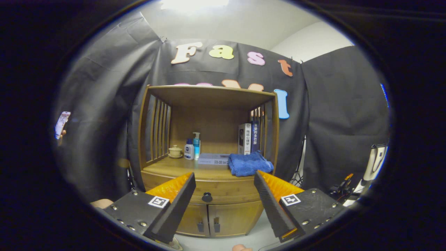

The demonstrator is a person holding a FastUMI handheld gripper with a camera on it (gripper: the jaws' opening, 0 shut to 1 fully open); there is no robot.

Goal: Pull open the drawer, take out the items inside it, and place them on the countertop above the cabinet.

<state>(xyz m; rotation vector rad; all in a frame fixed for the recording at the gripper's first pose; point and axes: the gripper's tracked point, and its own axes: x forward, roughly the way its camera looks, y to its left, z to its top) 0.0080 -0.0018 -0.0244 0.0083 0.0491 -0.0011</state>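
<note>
I hold the fingers (pixel 224 195) wide apart on nothing; the closed drawer's knob (pixel 207 197) sits between them, blue towel (pixel 249 164) at one o'clock.

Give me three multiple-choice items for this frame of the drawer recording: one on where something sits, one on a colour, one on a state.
1. Where does the folded towel lie?
A. On the countertop, in front of the upright books
B. Inside the drawer
C. On the floor beside the cabinet

2. What colour is the towel?
A. Red
B. Blue
C. White

3. How do the drawer and the gripper stand?
A. Drawer pulled out, fingers shut on an item
B. Drawer closed, fingers shut on the knob
C. Drawer closed, fingers spread open short of the knob

Answers:
1. A, since the towel rests on the wooden countertop near the right slats, below the books.
2. B, since the cloth is plainly blue.
3. C, since the drawer front sits flush and the knob shows untouched in the wide gap between the fingers.
</note>
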